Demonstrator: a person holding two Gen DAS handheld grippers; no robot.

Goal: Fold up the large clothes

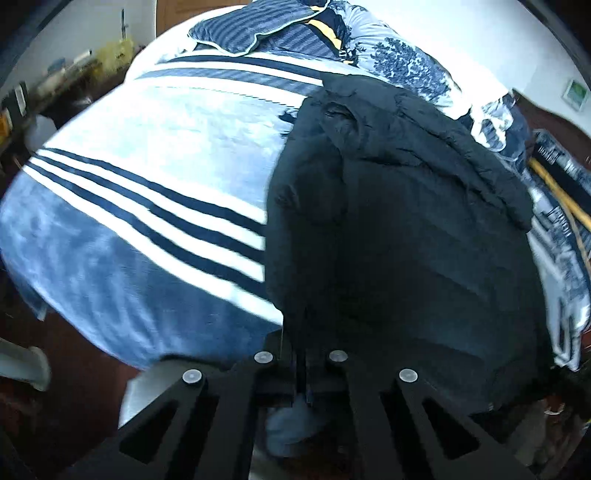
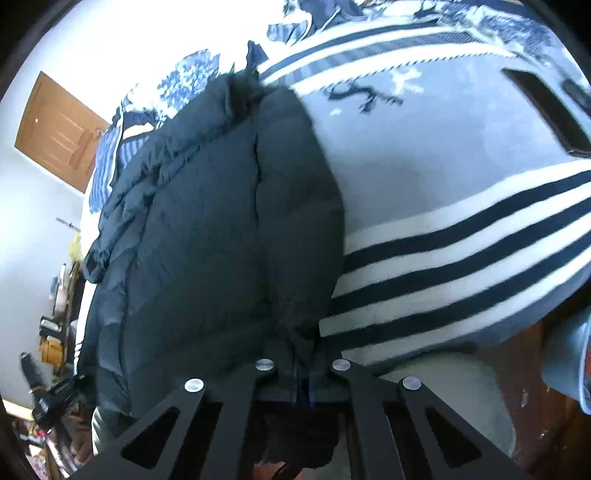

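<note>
Fingers (image 1: 302, 354) of both grippers pinch jacket (image 1: 399, 229) hem

one black puffer jacket (image 1: 406, 221) fills the right of the left wrist view. one striped blue blanket (image 1: 129, 221) lies at left, one striped pillow (image 1: 255, 27) at top centre. two grippers: left gripper (image 1: 301, 354), right gripper (image 2: 303, 369).
</note>
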